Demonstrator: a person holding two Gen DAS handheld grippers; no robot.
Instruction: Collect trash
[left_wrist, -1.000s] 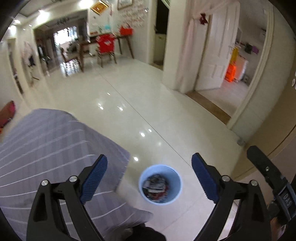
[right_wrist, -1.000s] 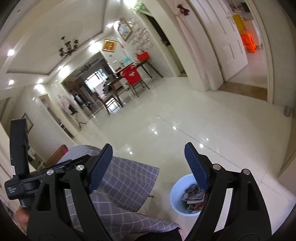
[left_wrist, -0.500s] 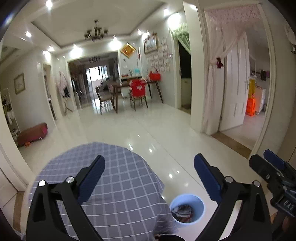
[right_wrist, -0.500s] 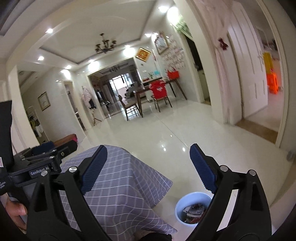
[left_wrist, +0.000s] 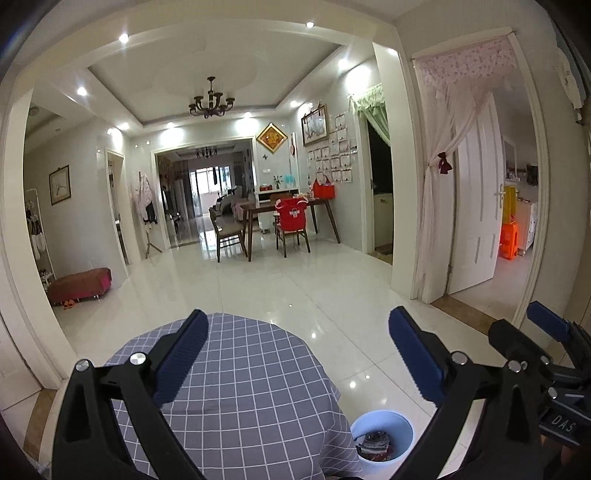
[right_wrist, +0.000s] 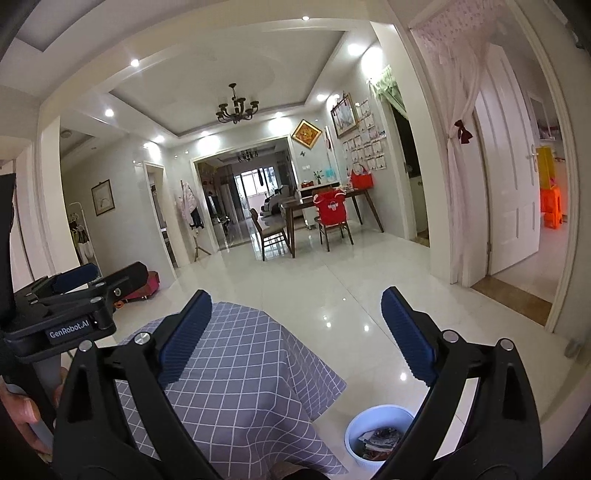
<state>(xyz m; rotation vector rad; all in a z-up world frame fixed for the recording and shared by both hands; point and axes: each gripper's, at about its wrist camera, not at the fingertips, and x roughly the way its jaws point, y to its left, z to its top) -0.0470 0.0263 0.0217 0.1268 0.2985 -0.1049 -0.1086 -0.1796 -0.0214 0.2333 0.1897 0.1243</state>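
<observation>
**Tongs empty, trash lying in the bin**

Both tongs are standing wide and nothing is between them. The left tongs (left_wrist: 297, 354) are hovering over the table (left_wrist: 258, 387), and the right tongs (right_wrist: 295, 334) are pointing across the same table toward the room. The trash (right_wrist: 378, 441), some crumpled printed paper and wrappers, is lying inside the bin (right_wrist: 373, 417), which is standing on the floor (right_wrist: 332, 269) just beside the table.

I am judging that the collecting step is finishing or finished, because no loose trash is showing on the cloth. The next move is calling for a look around for any remaining piece.

The bin is round, pale blue, smooth plastic. The tablecloth is soft grey fabric with a white grid, hanging in folds. The floor tiles are glossy and reflecting the lamps. The pads (left_wrist: 181, 354) are blue and ribbed.
</observation>
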